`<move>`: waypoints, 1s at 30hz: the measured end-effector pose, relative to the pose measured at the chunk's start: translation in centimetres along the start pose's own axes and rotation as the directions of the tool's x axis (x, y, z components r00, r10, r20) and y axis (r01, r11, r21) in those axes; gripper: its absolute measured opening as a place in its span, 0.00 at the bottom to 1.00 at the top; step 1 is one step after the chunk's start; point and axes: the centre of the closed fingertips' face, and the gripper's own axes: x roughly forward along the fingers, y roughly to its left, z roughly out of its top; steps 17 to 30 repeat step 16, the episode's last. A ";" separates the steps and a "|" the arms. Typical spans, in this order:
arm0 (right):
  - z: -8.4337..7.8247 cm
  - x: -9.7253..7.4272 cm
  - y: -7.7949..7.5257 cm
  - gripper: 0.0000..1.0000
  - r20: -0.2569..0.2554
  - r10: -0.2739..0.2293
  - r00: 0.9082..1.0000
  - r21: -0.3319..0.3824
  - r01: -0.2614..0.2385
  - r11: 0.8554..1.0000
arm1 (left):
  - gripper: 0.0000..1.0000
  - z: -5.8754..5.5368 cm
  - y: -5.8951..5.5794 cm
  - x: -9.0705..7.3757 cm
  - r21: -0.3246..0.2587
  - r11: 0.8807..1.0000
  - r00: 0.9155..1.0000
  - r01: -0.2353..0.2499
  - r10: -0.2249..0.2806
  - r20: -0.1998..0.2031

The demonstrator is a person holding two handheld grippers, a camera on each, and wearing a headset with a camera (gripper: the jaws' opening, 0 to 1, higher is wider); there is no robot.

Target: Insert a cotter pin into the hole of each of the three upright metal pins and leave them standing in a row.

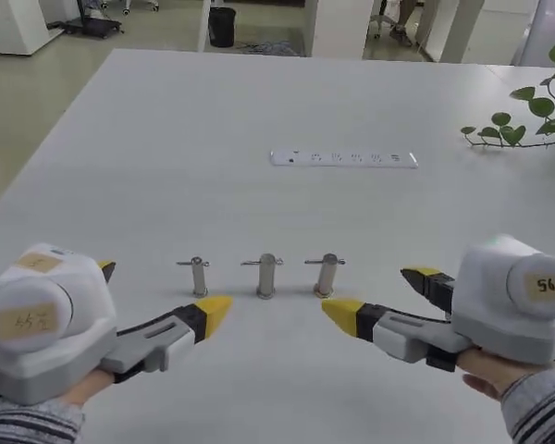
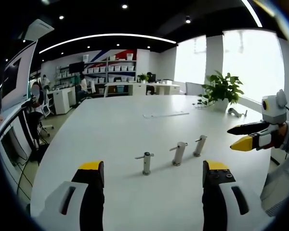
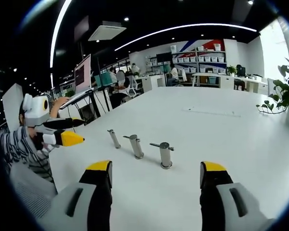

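Left gripper (image 1: pixel 159 289): jaws spread wide, nothing held between them. Right gripper (image 1: pixel 379 292): jaws likewise spread, nothing held. Yellow tips over black are seen on both, with grey-white bodies behind.

The three metal pins are found just ahead of the jaws and between the two grippers, standing in a row across the table (image 1: pixel 259 111): left pin (image 1: pixel 199 277), middle pin (image 1: pixel 266 277), right pin (image 1: pixel 326 276). Each long axis is vertical. The inner tip of the left gripper is nearest the left pin's foot and the inner tip of the right gripper is nearest the right pin's foot; no contact is seen. The middle pin lies about equally far from both.

Thin cotter pins (image 1: pixel 189 264) are seen crossing the tops of all three pins, horizontal, roughly along the line of the row and sticking out to one side. The insertion is judged done on all three, though seating depth cannot be told.

Pins: smooth, silvery cylinders with a wider foot. Cotter pins: slim wire. Table: matte, pale, flat. Farther off, a white power strip (image 1: pixel 342 159) and a leafy plant (image 1: pixel 536 116) are noted.
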 end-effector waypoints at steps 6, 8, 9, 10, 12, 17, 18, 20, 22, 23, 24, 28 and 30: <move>-0.5 -0.5 0.6 0.73 -0.004 0.007 1.000 -0.003 -0.007 1.000 | 0.83 0.2 -0.2 -0.8 0.012 1.000 1.000 -0.008 0.008 0.004; -0.5 -0.7 0.7 0.73 -0.010 0.007 1.000 0.001 -0.007 1.000 | 0.84 0.3 -0.2 -0.8 0.011 1.000 1.000 -0.006 0.006 0.005; -0.5 -0.8 0.7 0.72 -0.013 0.003 1.000 -0.002 -0.003 1.000 | 0.84 0.3 -0.2 -0.8 0.013 1.000 1.000 -0.006 0.006 0.002; -0.4 -1.1 0.8 0.72 -0.012 -0.001 1.000 -0.005 0.001 1.000 | 0.84 0.4 -0.2 -0.9 0.012 1.000 1.000 -0.006 0.006 -0.003; 0.0 -1.4 0.9 0.72 -0.004 0.003 1.000 0.000 -0.003 1.000 | 0.84 0.4 -0.3 -0.9 0.013 1.000 1.000 -0.005 0.005 -0.004; 0.1 -1.8 1.2 0.72 -0.015 0.001 1.000 -0.016 -0.002 1.000 | 0.84 0.1 -0.6 -1.4 0.008 1.000 1.000 -0.006 0.006 -0.024; 0.1 -1.8 1.2 0.72 -0.015 0.001 1.000 -0.016 -0.002 1.000 | 0.84 0.1 -0.6 -1.4 0.008 1.000 1.000 -0.006 0.006 -0.024; 0.1 -1.8 1.2 0.72 -0.015 0.001 1.000 -0.016 -0.002 1.000 | 0.84 0.1 -0.6 -1.4 0.008 1.000 1.000 -0.006 0.006 -0.024; 0.1 -1.8 1.2 0.72 -0.015 0.001 1.000 -0.016 -0.002 1.000 | 0.84 0.1 -0.6 -1.4 0.008 1.000 1.000 -0.006 0.006 -0.024; 0.1 -1.8 1.2 0.72 -0.015 0.001 1.000 -0.016 -0.002 1.000 | 0.84 0.1 -0.6 -1.4 0.008 1.000 1.000 -0.006 0.006 -0.024; 0.1 -1.8 1.2 0.72 -0.015 0.001 1.000 -0.016 -0.002 1.000 | 0.84 0.1 -0.6 -1.4 0.008 1.000 1.000 -0.006 0.006 -0.024; 0.1 -1.8 1.2 0.72 -0.015 0.001 1.000 -0.016 -0.002 1.000 | 0.84 0.1 -0.6 -1.4 0.008 1.000 1.000 -0.006 0.006 -0.024; 0.1 -1.8 1.2 0.72 -0.015 0.001 1.000 -0.016 -0.002 1.000 | 0.84 0.1 -0.6 -1.4 0.008 1.000 1.000 -0.006 0.006 -0.024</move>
